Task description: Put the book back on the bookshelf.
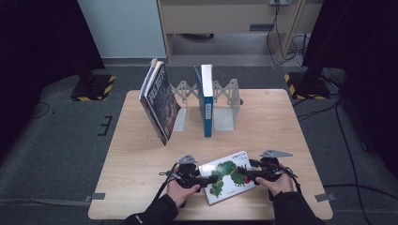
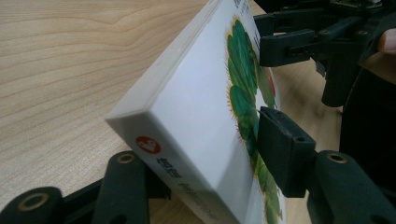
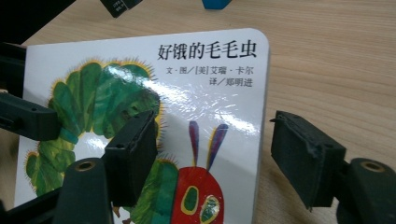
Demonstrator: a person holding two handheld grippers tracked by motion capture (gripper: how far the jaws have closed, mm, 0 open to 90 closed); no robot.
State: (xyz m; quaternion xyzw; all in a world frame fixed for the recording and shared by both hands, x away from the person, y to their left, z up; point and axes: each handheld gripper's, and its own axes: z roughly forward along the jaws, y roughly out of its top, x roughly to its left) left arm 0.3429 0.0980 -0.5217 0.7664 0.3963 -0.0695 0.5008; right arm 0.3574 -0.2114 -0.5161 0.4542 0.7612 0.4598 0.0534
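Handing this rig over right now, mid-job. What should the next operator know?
Left tool: jaws straddle the spine corner of the white caterpillar-cover board book, one pad on the cover; firm grip unclear.
Right tool: open, one jaw over the cover, the other past its edge.
Book lies at the pale wooden table's front; the grey metal rack behind holds an upright blue book and leaning dark-covered books.
Done: book reached. Left, probably: grip, lift, shelve it.

Black sleeves (image 1: 155,212), black grippers, trailing cables.

picture book (image 3: 140,116) lower cover cut off, dark book (image 1: 160,101) title unreadable
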